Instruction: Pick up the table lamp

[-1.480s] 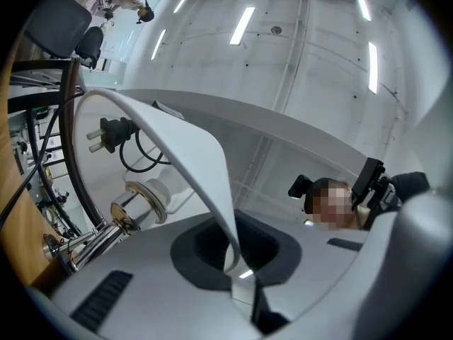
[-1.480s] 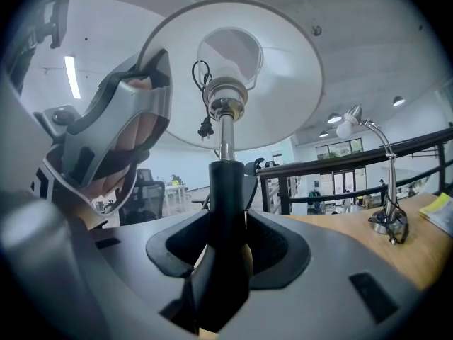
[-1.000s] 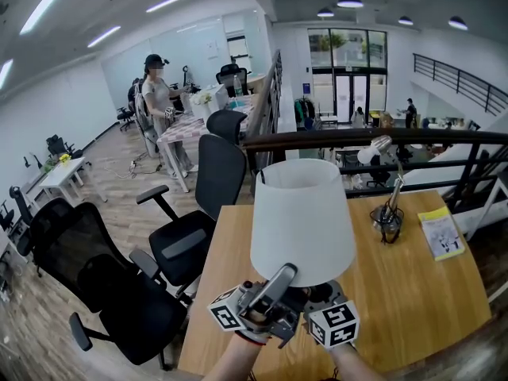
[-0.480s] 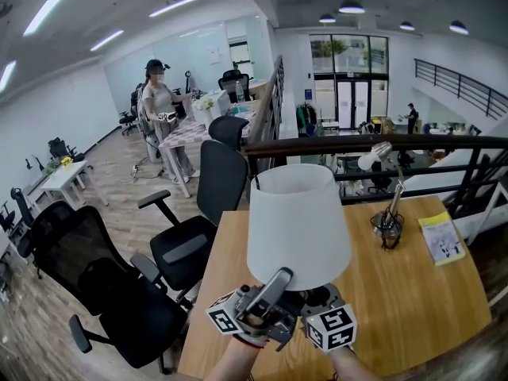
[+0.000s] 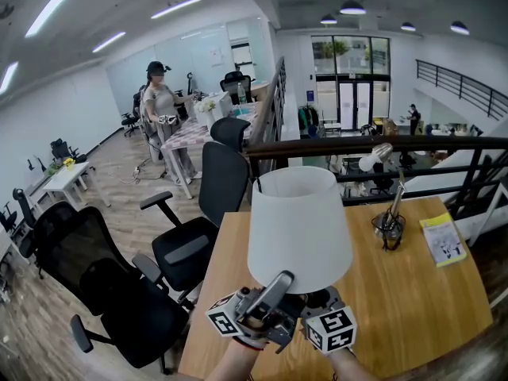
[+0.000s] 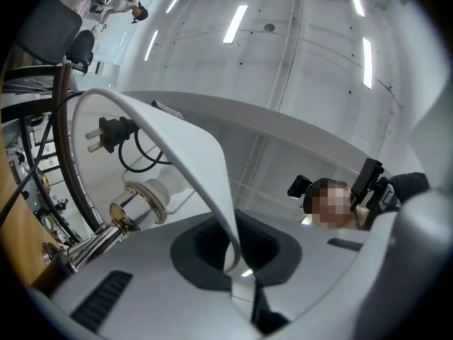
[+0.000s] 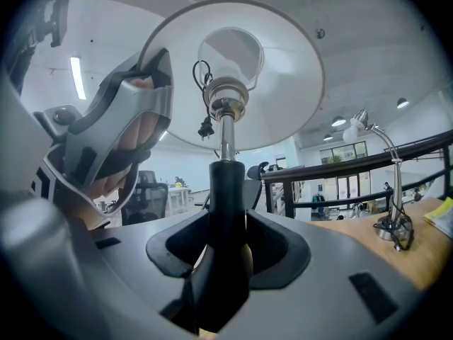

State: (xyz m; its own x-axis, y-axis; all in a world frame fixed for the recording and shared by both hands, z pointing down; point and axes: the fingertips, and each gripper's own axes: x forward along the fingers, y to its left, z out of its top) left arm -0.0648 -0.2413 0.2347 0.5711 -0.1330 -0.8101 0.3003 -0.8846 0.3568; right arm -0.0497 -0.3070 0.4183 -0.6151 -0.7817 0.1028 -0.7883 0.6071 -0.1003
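The table lamp (image 5: pixel 300 225), with its white cone-shaped shade (image 6: pixel 191 147) and black stem (image 7: pixel 227 190), is being held upright over the near edge of the light wooden table (image 5: pixel 413 300). Your left gripper (image 6: pixel 237 261) is pinching the shade's lower rim, jaws fully closed. Your right gripper (image 7: pixel 226 253) is clamping the stem.

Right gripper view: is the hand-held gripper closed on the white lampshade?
No, the right hand-held gripper is shut on the lamp's black stem, below the white shade.
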